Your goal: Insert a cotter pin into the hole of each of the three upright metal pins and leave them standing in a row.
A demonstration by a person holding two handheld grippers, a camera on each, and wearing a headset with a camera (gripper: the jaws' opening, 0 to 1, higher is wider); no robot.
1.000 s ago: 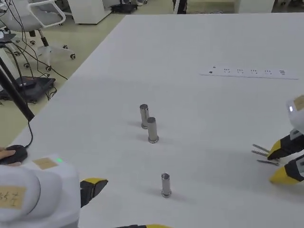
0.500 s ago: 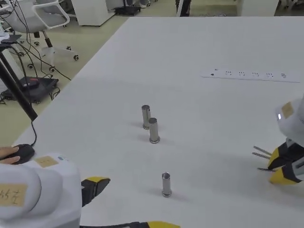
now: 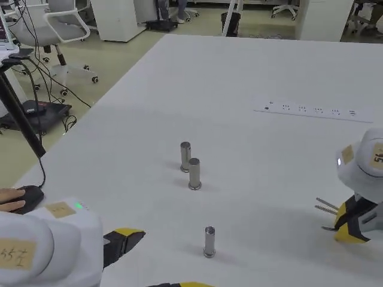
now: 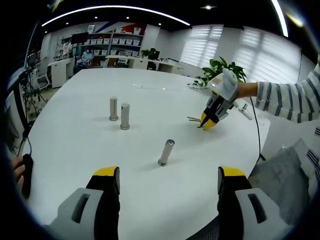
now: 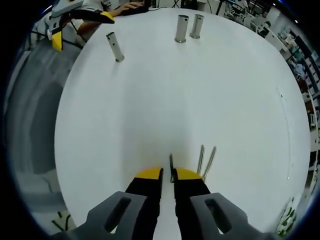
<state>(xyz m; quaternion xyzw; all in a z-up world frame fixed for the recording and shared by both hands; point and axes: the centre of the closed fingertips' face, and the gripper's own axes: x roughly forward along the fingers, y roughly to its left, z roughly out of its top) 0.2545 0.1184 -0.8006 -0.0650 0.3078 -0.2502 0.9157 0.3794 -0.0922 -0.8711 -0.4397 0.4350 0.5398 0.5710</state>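
My left gripper (image 4: 168,174) stands wide open, with the near metal pin (image 4: 165,152) upright at its 12 o'clock and the other two metal pins (image 4: 124,116) close together at 11. My right gripper (image 5: 168,172) is pinched narrow on one cotter pin (image 5: 170,162). Two loose cotter pins (image 5: 200,159) lie on the white table (image 3: 269,60) just beside it at 1 o'clock.

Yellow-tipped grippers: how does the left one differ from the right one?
The left gripper has its jaws wide apart, holding nothing; the right gripper has its jaws nearly closed on a thin cotter pin. The left gripper points toward the nearest upright metal pin; the right gripper sits beside two loose cotter pins lying on the white table. Both have black jaws with yellow tips.
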